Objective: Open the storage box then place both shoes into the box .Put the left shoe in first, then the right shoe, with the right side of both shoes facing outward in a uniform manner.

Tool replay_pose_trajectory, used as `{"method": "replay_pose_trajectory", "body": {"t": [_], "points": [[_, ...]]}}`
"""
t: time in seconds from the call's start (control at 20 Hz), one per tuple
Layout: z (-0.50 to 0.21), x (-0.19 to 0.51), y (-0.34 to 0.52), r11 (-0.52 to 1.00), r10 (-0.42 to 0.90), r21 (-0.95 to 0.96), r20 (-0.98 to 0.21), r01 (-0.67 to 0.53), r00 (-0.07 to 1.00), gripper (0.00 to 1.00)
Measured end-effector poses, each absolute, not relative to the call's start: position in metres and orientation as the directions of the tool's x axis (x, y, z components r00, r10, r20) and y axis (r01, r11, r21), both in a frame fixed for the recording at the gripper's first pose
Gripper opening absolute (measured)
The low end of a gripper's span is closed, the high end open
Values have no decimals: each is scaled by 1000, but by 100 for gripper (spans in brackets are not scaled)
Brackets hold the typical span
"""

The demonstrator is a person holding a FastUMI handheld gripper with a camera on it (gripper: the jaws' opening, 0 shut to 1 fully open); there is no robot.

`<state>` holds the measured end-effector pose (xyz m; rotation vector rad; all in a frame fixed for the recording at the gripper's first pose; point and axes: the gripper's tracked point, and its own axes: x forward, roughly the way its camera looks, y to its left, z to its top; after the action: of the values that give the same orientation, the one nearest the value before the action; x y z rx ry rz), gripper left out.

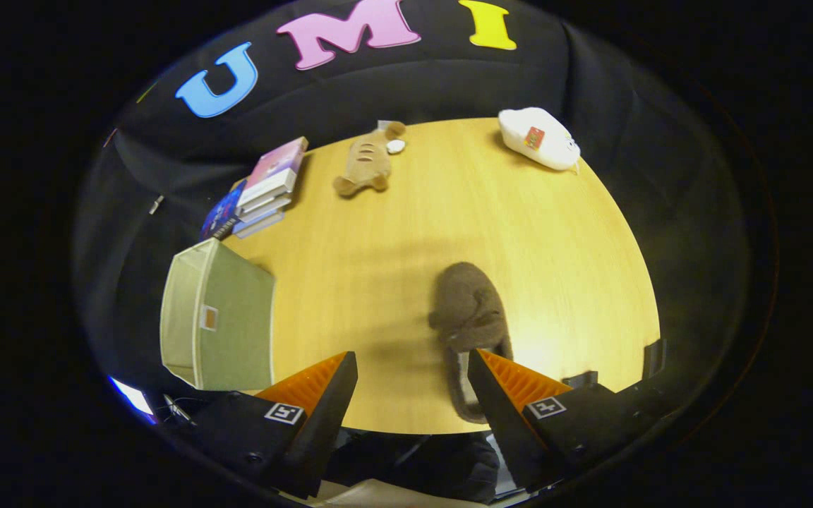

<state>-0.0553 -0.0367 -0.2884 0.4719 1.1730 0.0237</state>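
Slipper (pixel 468 310), fuzzy grey-brown, beside spread jaws.

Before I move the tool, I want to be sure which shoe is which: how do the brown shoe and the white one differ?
The brown shoe lies just ahead of the open tool, its heel by one finger; the white shoe sits far beyond, at the table's back edge. The brown one points away lengthwise; the white one lies crosswise. Both look fuzzy and rest on the table.

Gripper cam rides above the gripper (pixel 412 363), its fingers spread wide apart, looking steeply down from high over the round light-wood tabletop (pixel 392 261), facing the far edge, w/ black cloth wall beyond.
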Motion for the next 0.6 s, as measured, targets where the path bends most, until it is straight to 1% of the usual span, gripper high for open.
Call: {"method": "replay_pose_trajectory", "body": {"t": [0.2, 0.4, 0.5, 0.55, 0.6], "points": [[-342, -70, -62, 928, 238, 308, -923, 210, 302, 97], [-384, -70, -76, 947, 212, 261, -946, 189, 244, 93], [-400, -65, -76, 954, 205, 245, -953, 170, 223, 85], [-407, -62, -76, 959, 201, 237, -956, 158, 216, 79], [-413, -59, -75, 962, 204, 235, -957, 141, 207, 76]]}}
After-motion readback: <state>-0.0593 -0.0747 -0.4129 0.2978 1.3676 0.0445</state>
